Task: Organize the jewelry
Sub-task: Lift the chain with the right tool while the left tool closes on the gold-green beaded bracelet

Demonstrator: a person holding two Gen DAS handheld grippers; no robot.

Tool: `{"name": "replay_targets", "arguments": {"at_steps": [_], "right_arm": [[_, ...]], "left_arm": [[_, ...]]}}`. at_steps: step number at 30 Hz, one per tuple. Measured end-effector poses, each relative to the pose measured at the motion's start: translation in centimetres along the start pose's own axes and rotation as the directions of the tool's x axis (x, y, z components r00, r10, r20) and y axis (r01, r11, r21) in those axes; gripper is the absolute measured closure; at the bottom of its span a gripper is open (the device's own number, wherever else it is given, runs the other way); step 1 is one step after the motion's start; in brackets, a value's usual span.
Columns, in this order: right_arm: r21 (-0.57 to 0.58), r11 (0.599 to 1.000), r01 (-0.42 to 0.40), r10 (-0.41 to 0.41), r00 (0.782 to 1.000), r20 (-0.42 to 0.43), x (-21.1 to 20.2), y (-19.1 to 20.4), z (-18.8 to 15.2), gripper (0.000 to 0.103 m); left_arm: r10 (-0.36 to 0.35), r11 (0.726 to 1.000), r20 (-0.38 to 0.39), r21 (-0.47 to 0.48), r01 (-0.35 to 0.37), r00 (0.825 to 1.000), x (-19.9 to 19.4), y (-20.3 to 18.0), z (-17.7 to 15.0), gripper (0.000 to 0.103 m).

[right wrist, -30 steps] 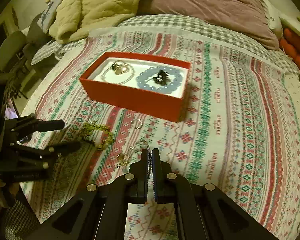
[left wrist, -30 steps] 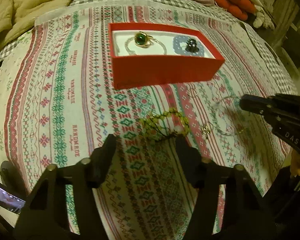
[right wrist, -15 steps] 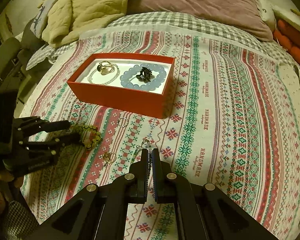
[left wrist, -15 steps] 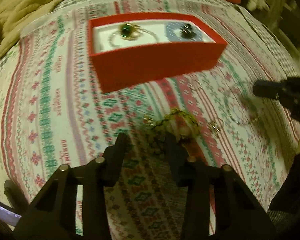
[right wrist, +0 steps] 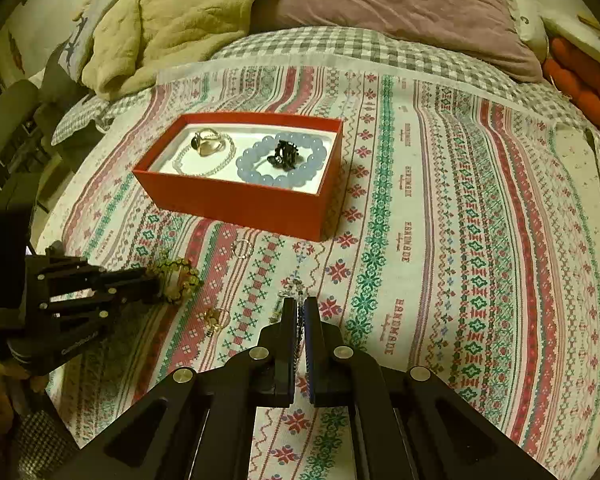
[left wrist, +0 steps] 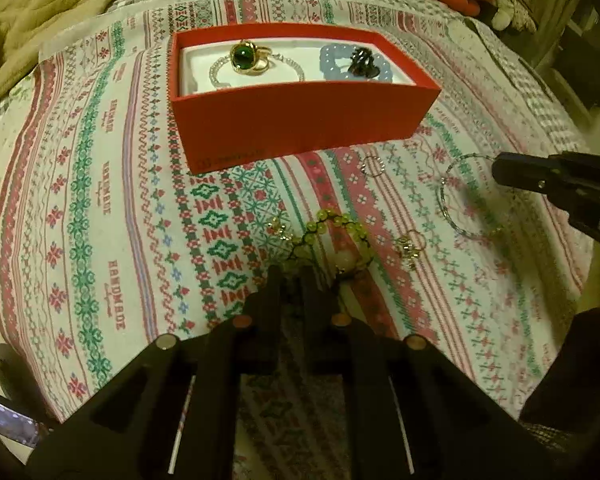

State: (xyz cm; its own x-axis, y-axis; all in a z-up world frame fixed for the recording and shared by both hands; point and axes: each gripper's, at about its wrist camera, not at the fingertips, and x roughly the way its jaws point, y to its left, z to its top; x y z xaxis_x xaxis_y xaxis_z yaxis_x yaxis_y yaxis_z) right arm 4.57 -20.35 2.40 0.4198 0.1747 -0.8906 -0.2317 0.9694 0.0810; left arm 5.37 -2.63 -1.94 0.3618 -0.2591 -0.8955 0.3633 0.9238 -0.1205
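A red box sits on the patterned cloth and holds a green-stone gold ring, a pearl strand, a blue bead bracelet and a dark ring. My left gripper is shut on the near edge of a yellow-green bead bracelet on the cloth. My right gripper is shut on a thin silver beaded bracelet; it also shows in the left wrist view.
A small silver ring and a gold ring lie on the cloth between the grippers. Beige blanket and purple pillow lie behind the box. Orange items sit far right.
My left gripper has moved forward to the yellow-green bracelet and closed on it. My right gripper stays shut on the silver bracelet and has pulled back a little from the box.
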Motion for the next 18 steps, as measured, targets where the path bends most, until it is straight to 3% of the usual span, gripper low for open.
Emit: {"name": "replay_targets", "arguments": {"at_steps": [9,18], "right_arm": [[-0.001,1.0,-0.019,0.019,0.999,0.05,-1.7,0.4,0.5,0.1],[0.002,0.999,-0.037,0.037,0.995,0.094,-3.2,0.7,1.2,0.1]], "left_arm": [[-0.043,0.999,0.093,0.008,0.043,0.995,-4.1,-0.2,0.3,0.097],[-0.05,0.999,0.148,0.013,0.049,0.988,-5.8,-1.6,1.4,0.097]]}}
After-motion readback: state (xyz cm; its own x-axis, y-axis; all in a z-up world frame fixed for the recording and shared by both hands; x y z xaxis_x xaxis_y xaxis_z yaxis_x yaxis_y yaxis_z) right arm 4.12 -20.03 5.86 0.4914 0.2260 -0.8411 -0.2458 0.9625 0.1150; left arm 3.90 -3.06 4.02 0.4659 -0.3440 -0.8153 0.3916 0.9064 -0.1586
